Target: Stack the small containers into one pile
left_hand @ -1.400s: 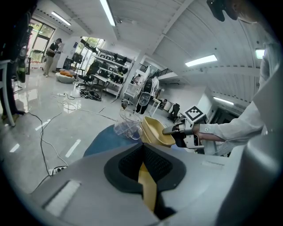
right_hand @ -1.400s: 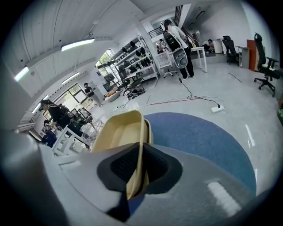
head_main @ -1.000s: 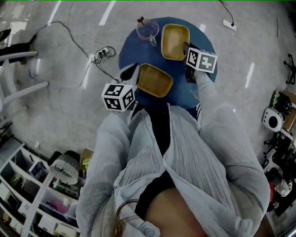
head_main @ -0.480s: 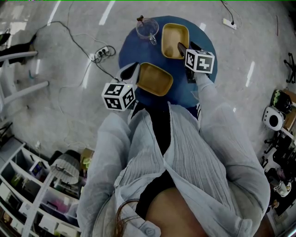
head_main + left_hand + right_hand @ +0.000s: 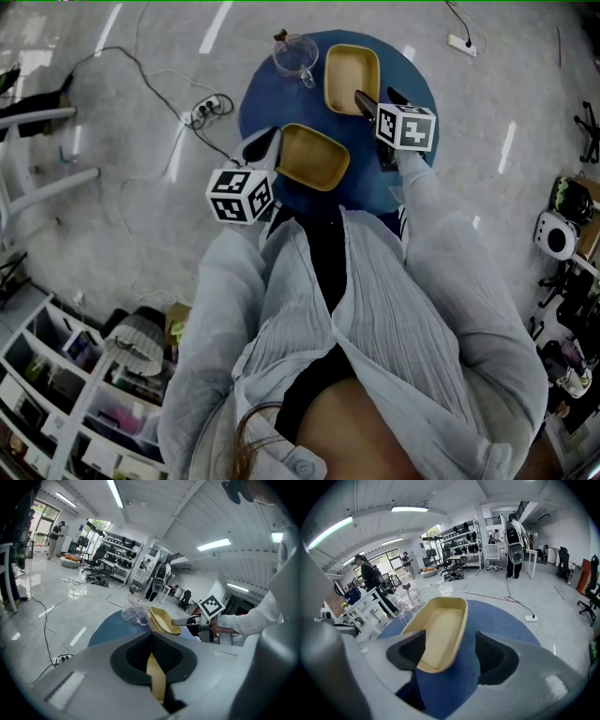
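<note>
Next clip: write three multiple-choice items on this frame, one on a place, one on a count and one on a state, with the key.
1. Where is the cup?
A: on the table, left of the far tray
B: inside a tray
C: on the floor

2. How many yellow trays show?
A: one
B: two
C: four

3. How is the left gripper?
A: shut on the near tray, at its rim
B: wide apart, nothing between
C: shut on a handle

Key:
1 A, the head view shows the cup by the far tray's left edge.
2 B, one tray is near and one is far.
3 A, the left gripper view shows a yellow rim clamped.
</note>
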Demonstrator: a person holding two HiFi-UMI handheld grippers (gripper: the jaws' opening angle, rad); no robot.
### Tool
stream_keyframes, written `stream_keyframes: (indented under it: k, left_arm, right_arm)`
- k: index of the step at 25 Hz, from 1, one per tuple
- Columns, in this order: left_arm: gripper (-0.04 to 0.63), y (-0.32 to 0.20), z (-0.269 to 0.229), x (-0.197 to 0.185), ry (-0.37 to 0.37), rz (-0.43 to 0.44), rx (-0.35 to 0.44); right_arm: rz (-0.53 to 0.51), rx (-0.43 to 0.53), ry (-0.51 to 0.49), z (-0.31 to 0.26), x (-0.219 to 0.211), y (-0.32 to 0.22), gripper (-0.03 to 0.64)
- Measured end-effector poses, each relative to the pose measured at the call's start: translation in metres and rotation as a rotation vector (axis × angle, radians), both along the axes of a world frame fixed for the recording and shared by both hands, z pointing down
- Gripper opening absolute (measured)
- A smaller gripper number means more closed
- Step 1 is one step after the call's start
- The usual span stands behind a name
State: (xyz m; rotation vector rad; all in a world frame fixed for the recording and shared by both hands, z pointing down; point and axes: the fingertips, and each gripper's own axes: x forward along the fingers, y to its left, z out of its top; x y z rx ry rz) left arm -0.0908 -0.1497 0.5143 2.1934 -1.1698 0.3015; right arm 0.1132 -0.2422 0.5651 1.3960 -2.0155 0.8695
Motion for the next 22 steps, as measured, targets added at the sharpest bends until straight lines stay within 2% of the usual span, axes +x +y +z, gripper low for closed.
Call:
stream_keyframes:
  k: [6,9,16,22]
  left_arm:
    - [0.012,0.007,-0.003,0.002,0.005,0.016,0.011]
    - [0.012,0.011,-0.003,0.000,0.008,0.019,0.012]
    - [0.012,0.021,0.001,-0.006,0.006,0.007,-0.004]
    - [0.012,0.024,0.007,-0.015,-0.006,-0.016,-0.015]
  right_arm:
    - [0.013,0.023,-0.022,-0.013,0.002,0.018,0.334]
    - [-0.015,0.031,-0.061,-0.025,-0.002,0.037,0.334]
    - [-0.067,0.004,-0.144,-0.042,-0.008,0.091,0.334]
    - [-0.106,-0.019,-0.151,-0.035,-0.013,0.118,0.333]
